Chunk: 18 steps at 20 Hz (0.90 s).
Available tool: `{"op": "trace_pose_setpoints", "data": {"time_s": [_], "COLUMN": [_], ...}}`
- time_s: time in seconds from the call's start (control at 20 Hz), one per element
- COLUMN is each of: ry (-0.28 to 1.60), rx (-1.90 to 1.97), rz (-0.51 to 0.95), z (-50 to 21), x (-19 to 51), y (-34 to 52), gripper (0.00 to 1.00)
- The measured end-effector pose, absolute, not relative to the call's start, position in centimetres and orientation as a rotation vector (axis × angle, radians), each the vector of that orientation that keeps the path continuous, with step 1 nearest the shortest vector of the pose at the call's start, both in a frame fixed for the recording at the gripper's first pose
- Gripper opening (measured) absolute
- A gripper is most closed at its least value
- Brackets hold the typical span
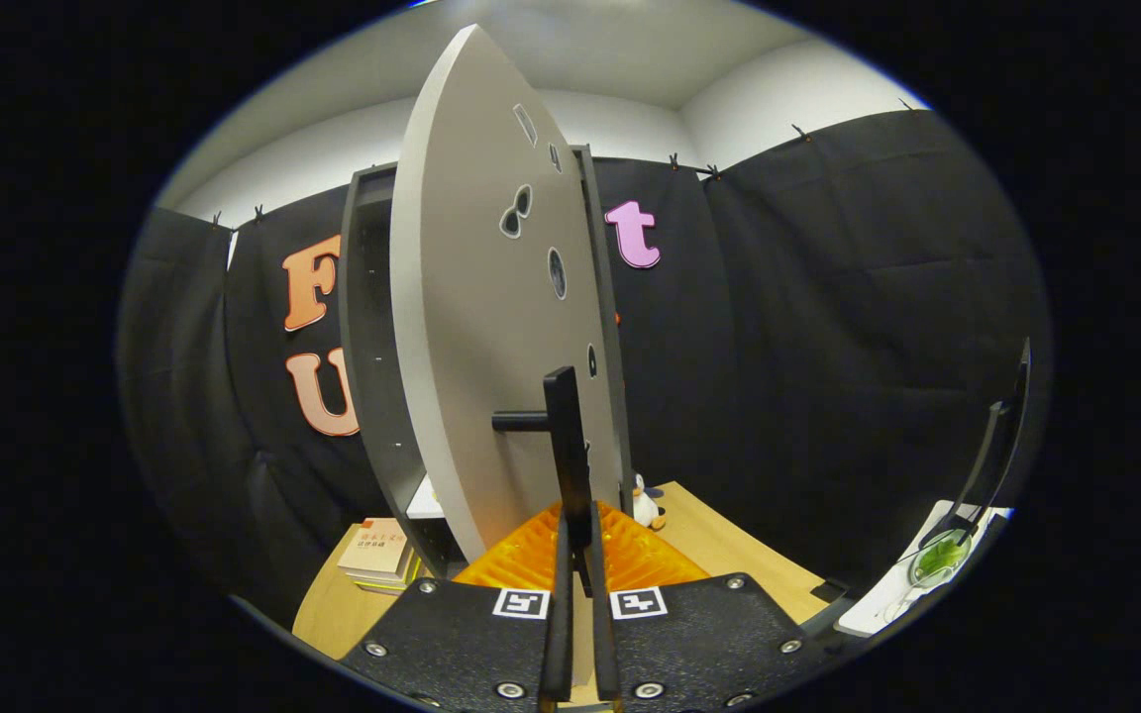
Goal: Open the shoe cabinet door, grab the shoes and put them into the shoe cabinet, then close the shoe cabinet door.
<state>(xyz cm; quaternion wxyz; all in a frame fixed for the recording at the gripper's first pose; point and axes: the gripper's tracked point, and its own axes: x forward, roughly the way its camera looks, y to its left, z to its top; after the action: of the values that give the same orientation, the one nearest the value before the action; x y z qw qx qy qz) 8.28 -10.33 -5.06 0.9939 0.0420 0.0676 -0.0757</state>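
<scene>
The shoe cabinet (364,347) is a tall dark frame standing on a wooden table (729,555). Its grey door (471,297) is swung partly open toward me, so I see it almost edge-on, with several cut-out holes in its face. A black bar handle (567,436) stands off the door on a short post. My gripper (580,560) is shut on the lower end of that handle, and the ridged fingers (645,555) press on it from both sides. The door hides most of the cabinet's inside.
A stack of books (377,555) lies on the table left of the cabinet foot. A small penguin toy (645,505) stands just behind the door. Far right are a black stand (986,465) and a white surface with a green-tinted glass object (939,560).
</scene>
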Motion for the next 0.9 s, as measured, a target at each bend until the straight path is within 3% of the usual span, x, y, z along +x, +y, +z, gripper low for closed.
{"op": "trace_pose_setpoints", "data": {"time_s": [0.9], "ry": [0.166], "rx": [0.071], "rz": [-0.087], "z": [-5.2], "x": [8.3], "y": [-22.4], "gripper": [0.05]}}
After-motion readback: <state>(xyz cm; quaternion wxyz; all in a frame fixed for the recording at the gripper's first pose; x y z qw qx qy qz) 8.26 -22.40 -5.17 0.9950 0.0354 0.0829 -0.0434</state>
